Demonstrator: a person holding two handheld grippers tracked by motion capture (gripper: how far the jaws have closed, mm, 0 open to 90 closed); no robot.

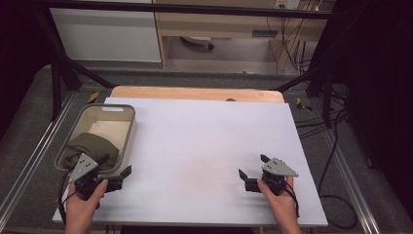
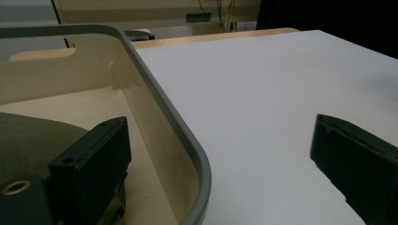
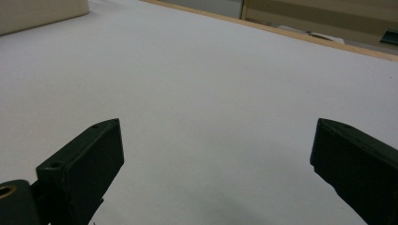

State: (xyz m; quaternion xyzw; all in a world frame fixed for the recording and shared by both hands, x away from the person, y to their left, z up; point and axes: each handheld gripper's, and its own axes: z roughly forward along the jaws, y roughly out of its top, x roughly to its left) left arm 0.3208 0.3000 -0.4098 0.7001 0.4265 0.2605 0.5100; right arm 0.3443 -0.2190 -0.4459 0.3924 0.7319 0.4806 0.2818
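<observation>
Here, at the near left corner of the counter (image 1: 204, 146), left gripper (image 1: 111, 176) held over the near right corner of a grey-rimmed bin (image 1: 127, 136), jaws spread wide and gripping nothing. Straddling the bin's rim in the left gripper view: one jaw inside, low over the olive cloth (image 2: 33, 140), the other outside above the white counter surface (image 2: 281, 93). Rim (image 2: 187, 136) running away between the two jaws and curving round just ahead of them. Whether the inner jaw touches the cloth: cannot tell.

Olive cloth (image 1: 92, 145) bunched in the near half of the bin, right beneath and just ahead of the left jaws; far half of the bin floor bare and cream. Cloth crumpled, so no clear pointing end; broadest spread across the bin's width, roughly crosswise to the jaws' line. Bin itself long axis front to back, slightly angled, handle slot (image 1: 113, 108) at the far end, well beyond the jaws.

Over on the near right, right gripper (image 1: 252, 170) likewise wide open, holding nothing, only bare white counter (image 3: 211, 84) between and ahead of its jaws, pointing toward the counter's middle. Bin corner (image 3: 42, 14) far off beyond the left-hand jaw in the right gripper view.
</observation>
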